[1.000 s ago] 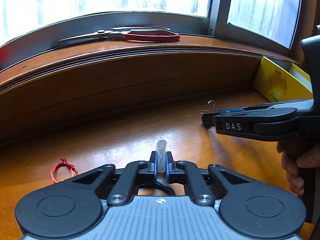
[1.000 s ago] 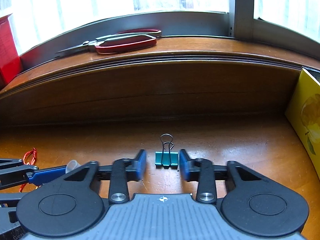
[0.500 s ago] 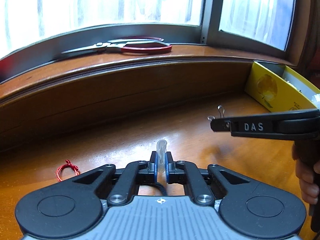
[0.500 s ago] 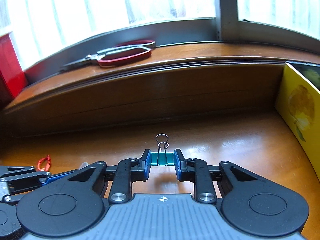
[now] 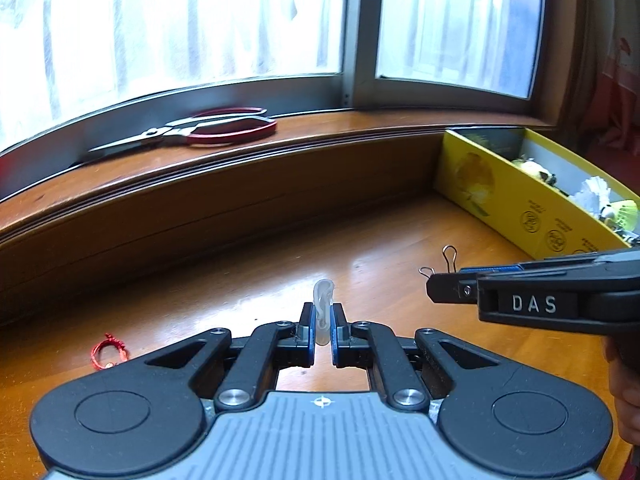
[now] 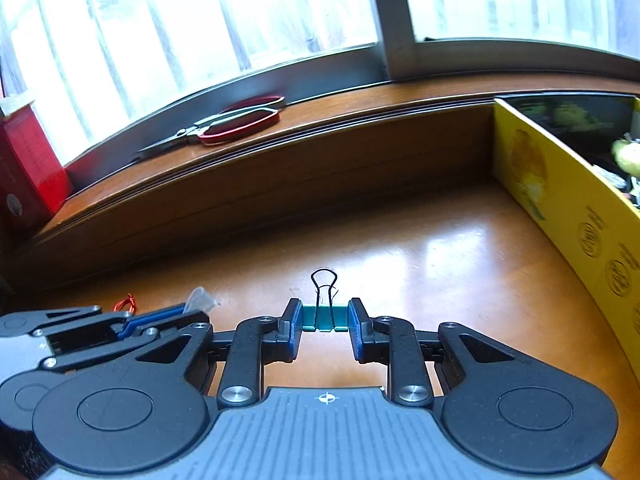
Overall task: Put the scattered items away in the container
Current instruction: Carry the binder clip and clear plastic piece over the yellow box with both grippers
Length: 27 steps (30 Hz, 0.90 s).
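My left gripper [image 5: 322, 317] is shut on a small clear plastic piece [image 5: 322, 304] and holds it above the wooden table. My right gripper [image 6: 323, 317] is shut on a green binder clip [image 6: 323, 316], lifted off the table; its wire handles also show in the left wrist view [image 5: 444, 262]. The yellow box [image 5: 516, 204] stands at the right with several items inside; it also shows in the right wrist view [image 6: 568, 216]. A red string loop [image 5: 107, 354] lies on the table at the left.
Red-handled scissors [image 5: 208, 132] lie on the raised window sill behind the table. A red box [image 6: 24, 172] stands at the far left of the sill. The sill's wooden step runs along the back of the table.
My right gripper closed on the binder clip and lifted it off the table. Both grippers rose and shifted toward the yellow box, which is now more in view.
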Each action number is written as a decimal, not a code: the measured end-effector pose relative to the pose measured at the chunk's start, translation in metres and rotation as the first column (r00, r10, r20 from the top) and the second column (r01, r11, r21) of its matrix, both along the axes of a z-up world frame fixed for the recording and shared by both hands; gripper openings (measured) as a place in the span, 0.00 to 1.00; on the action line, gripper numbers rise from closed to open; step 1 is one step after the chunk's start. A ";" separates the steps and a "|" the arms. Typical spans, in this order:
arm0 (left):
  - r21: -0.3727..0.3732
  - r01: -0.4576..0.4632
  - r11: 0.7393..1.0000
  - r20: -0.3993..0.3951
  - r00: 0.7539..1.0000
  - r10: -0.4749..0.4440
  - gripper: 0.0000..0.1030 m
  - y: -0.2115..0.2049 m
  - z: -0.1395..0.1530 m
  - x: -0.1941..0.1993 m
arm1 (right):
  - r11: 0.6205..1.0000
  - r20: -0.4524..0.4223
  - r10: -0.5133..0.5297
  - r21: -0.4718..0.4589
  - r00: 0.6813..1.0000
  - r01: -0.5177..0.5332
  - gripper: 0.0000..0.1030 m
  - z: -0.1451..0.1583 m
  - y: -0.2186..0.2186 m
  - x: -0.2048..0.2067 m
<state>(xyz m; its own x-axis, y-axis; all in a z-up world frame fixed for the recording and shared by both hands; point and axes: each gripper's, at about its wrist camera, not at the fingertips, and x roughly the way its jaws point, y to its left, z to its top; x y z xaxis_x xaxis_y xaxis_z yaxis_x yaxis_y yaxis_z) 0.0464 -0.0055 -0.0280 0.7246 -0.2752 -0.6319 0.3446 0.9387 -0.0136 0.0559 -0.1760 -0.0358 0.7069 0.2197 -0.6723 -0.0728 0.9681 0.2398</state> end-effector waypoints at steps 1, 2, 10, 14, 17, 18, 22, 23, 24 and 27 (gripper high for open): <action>0.000 0.006 1.000 0.003 1.000 -0.006 0.07 -0.003 0.001 -0.002 | 1.000 0.002 -0.004 -0.001 1.000 0.004 0.25 0.001 -0.003 -0.004; 0.000 0.012 1.000 0.007 1.000 -0.012 0.07 -0.006 0.002 -0.003 | 1.000 0.004 -0.009 -0.001 1.000 0.009 0.25 0.003 -0.006 -0.007; 0.008 0.063 0.998 0.040 0.997 -0.063 0.07 -0.039 0.012 -0.014 | 0.999 0.017 -0.039 -0.006 0.999 0.039 0.25 0.016 -0.032 -0.028; 0.010 0.086 0.996 0.052 0.995 -0.087 0.07 -0.055 0.016 -0.016 | 0.999 0.024 -0.053 -0.007 0.998 0.053 0.25 0.021 -0.047 -0.037; 0.009 0.104 0.995 0.062 0.993 -0.104 0.07 -0.067 0.020 -0.017 | 0.998 0.034 -0.067 -0.007 0.997 0.067 0.25 0.025 -0.057 -0.044; 0.009 0.112 0.994 0.065 0.992 -0.112 0.07 -0.071 0.022 -0.018 | 0.997 0.038 -0.072 -0.006 0.997 0.072 0.25 0.027 -0.061 -0.046; 0.009 0.141 0.990 0.081 0.987 -0.141 0.07 -0.089 0.029 -0.020 | 0.996 0.052 -0.093 -0.003 0.994 0.093 0.25 0.032 -0.076 -0.054; 0.009 0.149 0.989 0.085 0.985 -0.149 0.07 -0.093 0.030 -0.021 | 0.995 0.054 -0.098 -0.002 0.994 0.098 0.25 0.033 -0.079 -0.055; 0.009 0.156 0.988 0.090 0.984 -0.157 0.07 -0.097 0.032 -0.022 | 0.995 0.058 -0.104 0.000 0.993 0.104 0.25 0.035 -0.083 -0.057; 0.009 0.179 0.984 0.103 0.978 -0.179 0.07 -0.110 0.037 -0.023 | 0.993 0.067 -0.120 0.001 0.991 0.120 0.25 0.039 -0.094 -0.063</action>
<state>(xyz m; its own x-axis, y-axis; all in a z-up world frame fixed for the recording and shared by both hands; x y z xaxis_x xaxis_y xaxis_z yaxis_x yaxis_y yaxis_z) 0.0232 -0.1159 0.0089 0.7249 -0.4063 -0.5562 0.5067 0.8616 0.0310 -0.0076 -0.2701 0.0036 0.7714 0.1287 -0.6232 0.0284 0.9714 0.2357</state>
